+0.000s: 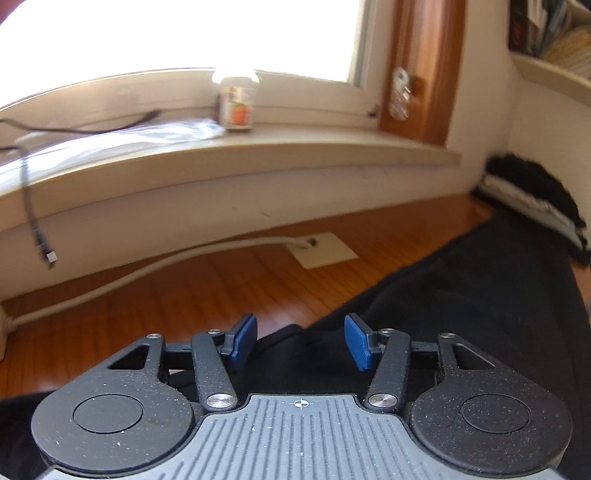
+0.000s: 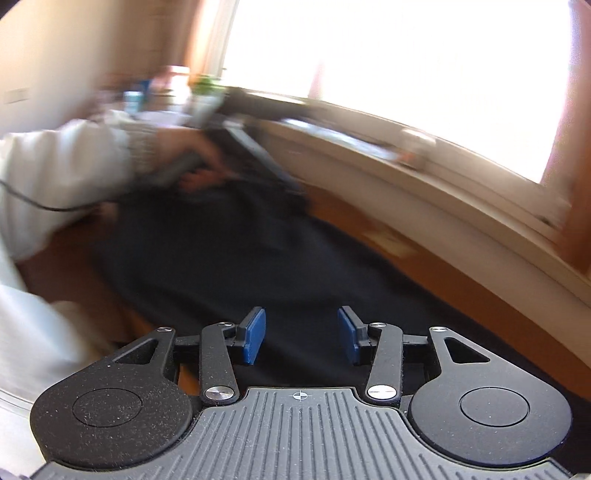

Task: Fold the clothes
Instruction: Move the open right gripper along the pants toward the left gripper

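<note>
Glossy wood floor [image 1: 207,291] carries a smooth black cloth [image 2: 229,266]. Left gripper [image 1: 301,343] and right gripper [image 2: 301,334] both gape wide, ribbed blue pads [image 1: 357,345] empty.

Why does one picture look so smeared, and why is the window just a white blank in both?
Right wrist view: motion blur smears the sleeve and the sill, though the right gripper stays sharp. Left wrist view: mostly crisp, the jar slightly soft. Both views: daylight overexposes the window, and the fisheye lens bends the windowsill.
</note>
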A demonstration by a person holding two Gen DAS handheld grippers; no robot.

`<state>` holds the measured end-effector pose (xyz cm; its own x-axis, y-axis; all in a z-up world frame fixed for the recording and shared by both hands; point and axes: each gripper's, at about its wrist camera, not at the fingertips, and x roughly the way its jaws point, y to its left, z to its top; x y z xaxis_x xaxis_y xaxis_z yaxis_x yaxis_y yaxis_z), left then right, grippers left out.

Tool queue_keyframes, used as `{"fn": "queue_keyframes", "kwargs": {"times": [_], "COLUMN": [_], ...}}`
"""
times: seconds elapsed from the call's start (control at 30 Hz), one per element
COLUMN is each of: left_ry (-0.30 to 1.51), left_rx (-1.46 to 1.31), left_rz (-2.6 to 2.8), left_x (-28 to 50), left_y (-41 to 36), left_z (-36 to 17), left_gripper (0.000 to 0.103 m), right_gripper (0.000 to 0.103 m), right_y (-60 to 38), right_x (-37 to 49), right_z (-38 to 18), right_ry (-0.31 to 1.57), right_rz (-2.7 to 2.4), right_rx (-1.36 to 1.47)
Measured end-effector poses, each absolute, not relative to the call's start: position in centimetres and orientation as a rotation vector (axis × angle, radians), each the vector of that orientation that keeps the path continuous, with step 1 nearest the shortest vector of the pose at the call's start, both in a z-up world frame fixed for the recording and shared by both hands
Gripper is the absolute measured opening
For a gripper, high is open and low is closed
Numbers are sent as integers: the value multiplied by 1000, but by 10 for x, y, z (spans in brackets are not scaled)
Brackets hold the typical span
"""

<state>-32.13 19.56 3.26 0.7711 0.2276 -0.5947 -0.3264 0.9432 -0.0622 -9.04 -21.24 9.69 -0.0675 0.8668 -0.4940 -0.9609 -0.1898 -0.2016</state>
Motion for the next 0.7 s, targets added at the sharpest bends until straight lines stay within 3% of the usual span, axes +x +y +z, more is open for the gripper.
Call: {"fn": "queue_keyframes", "kwargs": {"times": [0.03,0.07,0.1,0.17,0.27,0.33,0.37,0.47,0.6,0.7], "left_ry": [638,640,624,575,557,552,550,527,502,498], "left_rx": [-148,-130,-128,-156,-109,-66,-44,-9,5,-1], "left_rz": [310,327,349,391,440,471,486,477,402,314], "left_x": [-317,-315,-315,-317,-317,-316,-316,-318,-308,-295], "left_y": [194,194,195,199,191,183,179,168,143,123], "left_z": [30,28,27,27,29,31,32,36,38,40], "left_gripper": [29,14,8,8,21,71,79,80,94,95], "right_gripper": [45,45,45,45,45,45,45,45,45,45], "right_y": [-212,-213,-214,-218,-233,-250,-261,-304,-365,-396], "right_x": [-78,-64,-49,-21,18,44,58,101,149,172], "right_z": [94,91,88,82,77,75,75,73,70,65], "right_ry": [214,230,250,285,315,330,344,385,457,540], "right_rz": [1616,1572,1527,1438,1309,1212,1159,982,795,759], "right_rx": [-596,-581,-562,-526,-479,-452,-428,-336,-184,-26]}}
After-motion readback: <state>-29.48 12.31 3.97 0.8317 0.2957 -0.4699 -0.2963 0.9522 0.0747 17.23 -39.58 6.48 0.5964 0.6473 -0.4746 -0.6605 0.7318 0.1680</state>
